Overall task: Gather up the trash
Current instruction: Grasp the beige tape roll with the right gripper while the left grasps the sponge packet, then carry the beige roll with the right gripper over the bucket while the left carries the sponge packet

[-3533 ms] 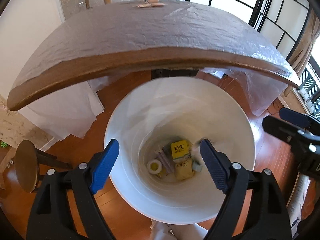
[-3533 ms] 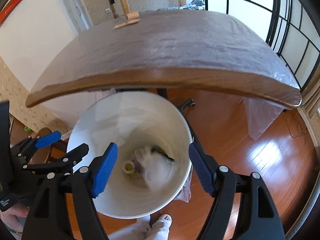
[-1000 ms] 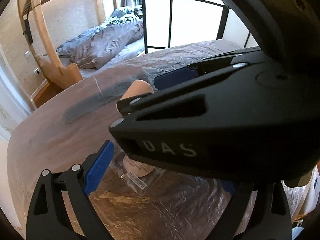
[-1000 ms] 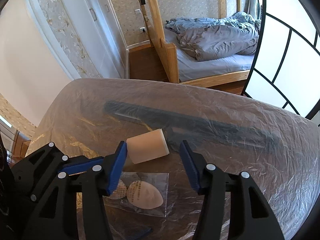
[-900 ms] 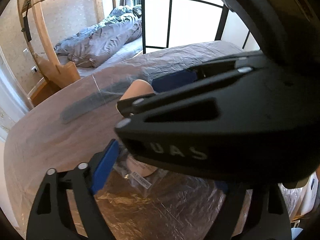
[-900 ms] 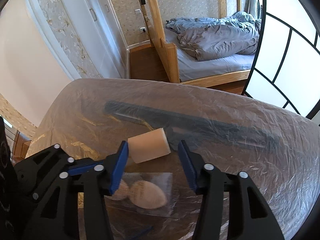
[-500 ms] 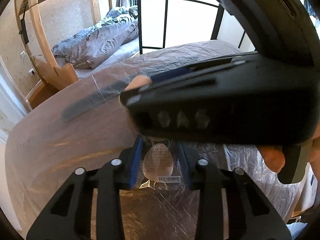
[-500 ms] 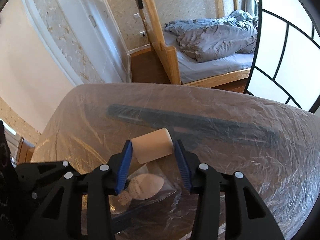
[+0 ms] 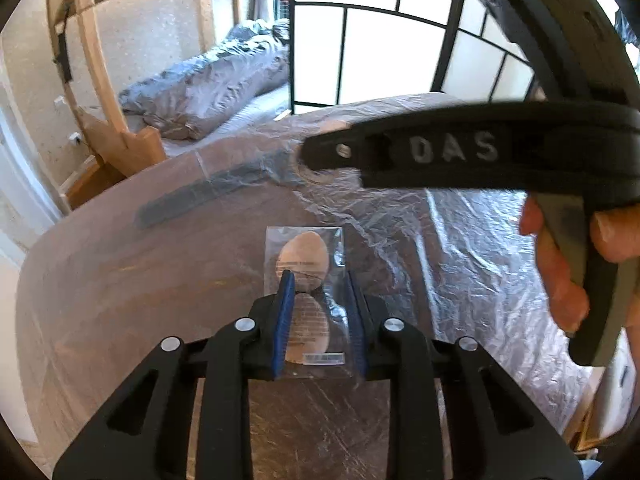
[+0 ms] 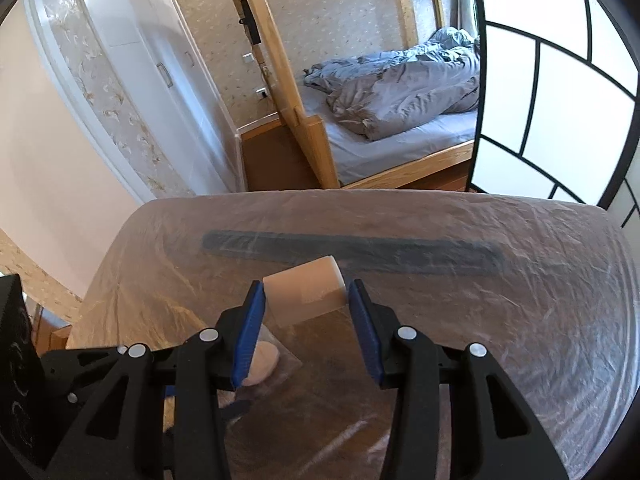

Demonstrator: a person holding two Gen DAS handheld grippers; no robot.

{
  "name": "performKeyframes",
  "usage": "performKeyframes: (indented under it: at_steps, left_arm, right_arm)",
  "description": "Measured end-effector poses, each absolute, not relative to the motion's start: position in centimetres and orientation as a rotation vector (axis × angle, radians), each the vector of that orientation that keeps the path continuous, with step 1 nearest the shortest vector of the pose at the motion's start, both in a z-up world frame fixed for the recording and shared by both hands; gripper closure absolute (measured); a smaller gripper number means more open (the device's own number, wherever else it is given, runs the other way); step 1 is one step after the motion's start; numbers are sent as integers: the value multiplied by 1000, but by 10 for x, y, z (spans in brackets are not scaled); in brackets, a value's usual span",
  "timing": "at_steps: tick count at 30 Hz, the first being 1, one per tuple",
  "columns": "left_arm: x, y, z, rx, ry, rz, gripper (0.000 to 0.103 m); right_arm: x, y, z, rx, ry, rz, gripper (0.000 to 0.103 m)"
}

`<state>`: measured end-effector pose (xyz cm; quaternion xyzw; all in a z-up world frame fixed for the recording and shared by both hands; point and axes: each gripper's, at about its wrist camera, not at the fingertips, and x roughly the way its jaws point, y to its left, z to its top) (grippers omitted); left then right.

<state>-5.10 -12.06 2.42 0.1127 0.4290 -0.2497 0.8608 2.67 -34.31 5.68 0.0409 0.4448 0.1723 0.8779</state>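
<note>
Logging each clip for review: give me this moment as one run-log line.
left gripper: jaws opening, sponge packet between them | right gripper: pads on beige block | both over plastic-covered table

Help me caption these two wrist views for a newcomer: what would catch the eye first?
In the left wrist view, the left gripper straddles a clear packet of beige sponges on the plastic-covered table, its jaws opening. In the right wrist view, the right gripper clamps a beige foam block just in front of a long dark comb. Beyond the table lies a bed with a rumpled grey duvet.
</note>
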Motion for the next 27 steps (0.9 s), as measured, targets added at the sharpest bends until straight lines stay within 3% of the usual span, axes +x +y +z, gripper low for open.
performKeyframes:
  at_steps: [2,9,10,12,16,27]
  left_arm:
    - [-52,-118,27,224,885,-506,36]
    - [-46,-117,16,228,939,-475,36]
    - [-44,-116,16,220,944,-479,38]
    - [-45,-115,15,235,929,-462,57]
    - [-44,-113,18,202,948,-487,72]
    - [-69,-105,29,133,906,-468,74]
  right_arm:
    - [23,-346,57,91,926,355,60]
    - [8,-358,56,101,926,328,60]
    - [5,-360,56,103,925,326,60]
    - [1,-364,56,105,923,322,60]
    - [-5,-367,56,110,921,317,60]
    - [-36,-373,59,120,917,350,60]
